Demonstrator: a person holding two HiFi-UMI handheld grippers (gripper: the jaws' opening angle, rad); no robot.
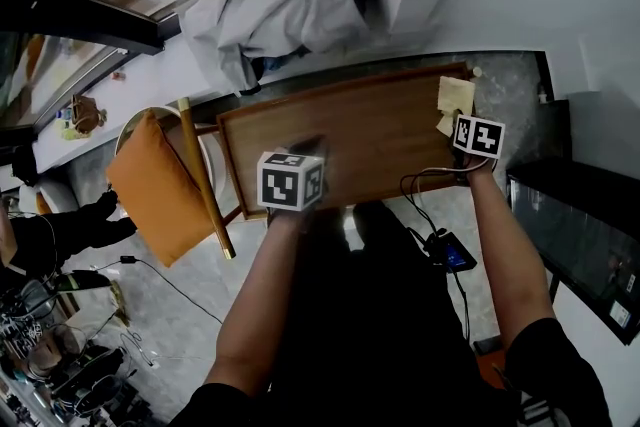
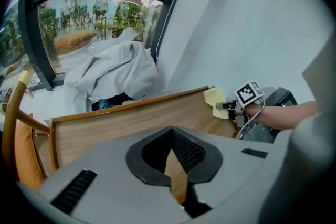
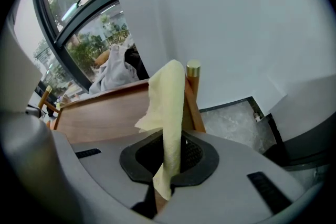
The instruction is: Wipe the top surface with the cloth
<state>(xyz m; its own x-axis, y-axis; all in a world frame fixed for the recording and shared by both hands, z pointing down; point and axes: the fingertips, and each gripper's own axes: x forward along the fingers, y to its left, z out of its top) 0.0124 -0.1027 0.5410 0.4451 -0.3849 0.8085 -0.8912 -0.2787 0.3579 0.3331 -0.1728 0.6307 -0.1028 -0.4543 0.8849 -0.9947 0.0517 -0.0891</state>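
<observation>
- Yellow cloth (image 1: pixel 455 103): where is it?
- At the far right corner of the top (image 1: pixel 350 140), pinched in the right gripper (image 1: pixel 458 125). Those jaws are closed on it, and it stands up out of them in one bunched fold.
- And the other one?
- The left gripper (image 1: pixel 305 155) hovers over the middle of the top. Its jaws are drawn together with nothing between them, and only wood shows past them.
- What could go wrong?
- The grip looks like the weak point. The cloth is caught by a narrow strip, so a hard drag across the wood could pull it free. Bunched like that, it would also wipe only a thin line and miss most of the top.
- Anything to catch on?
- The raised rim (image 1: pixel 228 155) round the top, and the brass-capped post (image 3: pixel 193 68) just beside the cloth. A sweep started tight in that corner could snag there. The cable (image 1: pixel 435 172) at the right gripper runs by the near edge and might hook it.
- What stands in the way?
- The left gripper itself, if the sweep goes leftward. Off the top, a chair (image 1: pixel 160 185) with an orange cushion sits just beside the left end. A heap of grey clothes (image 1: pixel 280 5) lies beyond the far edge.
</observation>
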